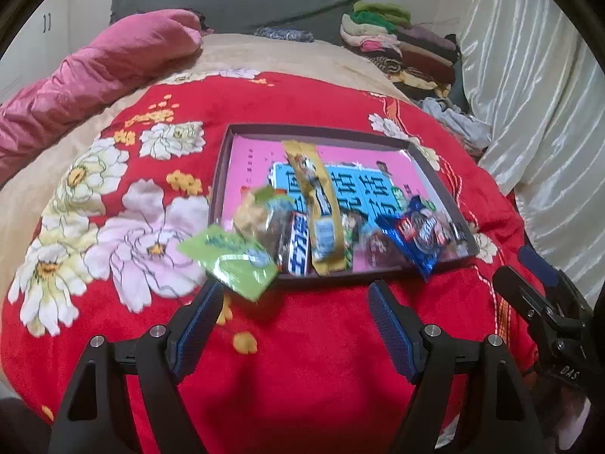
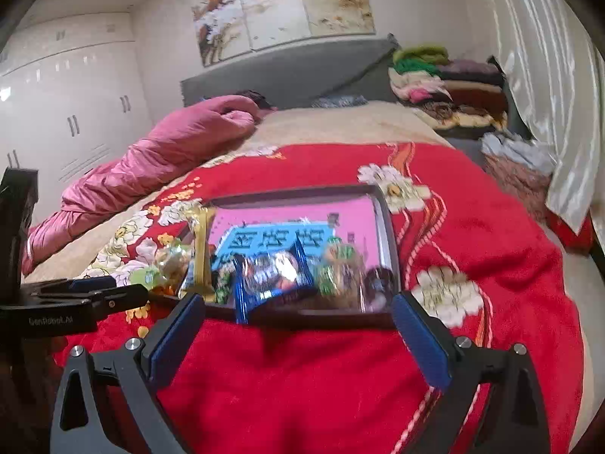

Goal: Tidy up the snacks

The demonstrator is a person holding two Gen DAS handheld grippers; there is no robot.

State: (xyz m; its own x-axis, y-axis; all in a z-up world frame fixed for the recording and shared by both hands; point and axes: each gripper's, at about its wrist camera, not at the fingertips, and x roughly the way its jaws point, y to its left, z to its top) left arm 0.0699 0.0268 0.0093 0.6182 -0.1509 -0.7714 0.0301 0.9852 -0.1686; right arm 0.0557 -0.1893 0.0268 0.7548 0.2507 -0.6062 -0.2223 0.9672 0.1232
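On bed: red floral blanket point(image 1: 302, 340) under shallow tray point(image 1: 223, 166), serving as base.
Snacks: heaped at tray's near edge; green packet point(image 1: 234, 265) hanging outside.
Left gripper point(image 1: 295, 325): spread wide, empty, just before packet.
Right gripper point(image 2: 298, 336): spread wide, empty, facing blue packet point(image 2: 272, 276).

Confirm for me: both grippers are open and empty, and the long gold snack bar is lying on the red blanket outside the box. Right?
Not quite. The long gold snack bar lies inside the box, across the other snacks, not on the red blanket; the left wrist view shows it. The left gripper and the right gripper are open and empty.
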